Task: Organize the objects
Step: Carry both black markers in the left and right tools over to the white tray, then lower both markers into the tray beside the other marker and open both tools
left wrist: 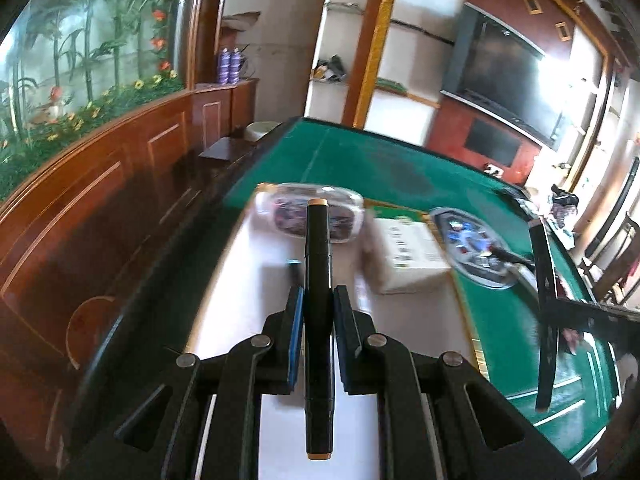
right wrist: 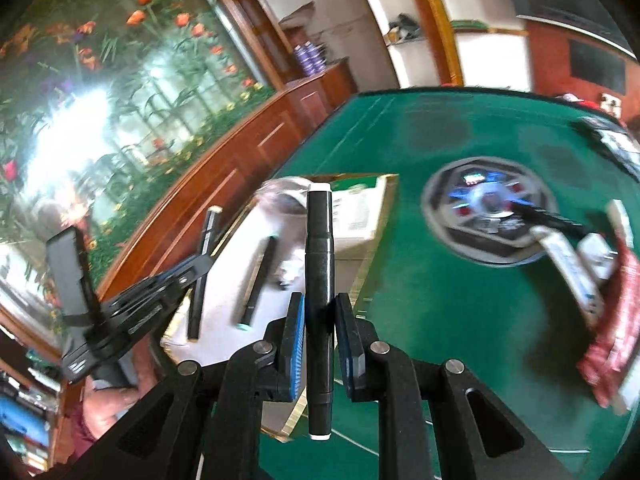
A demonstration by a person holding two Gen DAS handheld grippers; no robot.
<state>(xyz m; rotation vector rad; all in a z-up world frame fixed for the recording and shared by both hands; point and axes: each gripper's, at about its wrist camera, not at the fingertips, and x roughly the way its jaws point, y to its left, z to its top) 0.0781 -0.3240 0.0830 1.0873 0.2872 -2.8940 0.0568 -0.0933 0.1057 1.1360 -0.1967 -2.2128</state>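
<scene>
Green table filling both views, with a round grey hub set in its middle, lit blue at the centre. White mat laid over the table's near left part, its gold edge meeting the felt. On the mat's far end, a white box with printed text, and just left of it a clear pouch holding dark, blurred contents; box and pouch close together, whether touching cannot be told. Blurred white and red packets at the right of the hub in the right view.

Left gripper pinching a black marker with tan end caps, blue pads pressed on the barrel near its middle, marker running straight along the fingers, lifted over the mat with its far tip in line with the pouch. Same gripper seen at the left of the right view, tilted, its marker poking out past the fingers.

Right gripper pinching a second black marker with white end caps, held the same way, over the mat's gold edge, far tip in line with the box. Third marker, black with a pale teal tip, lying loose on the mat between the two grippers, slanted, apart from box and pouch.
</scene>
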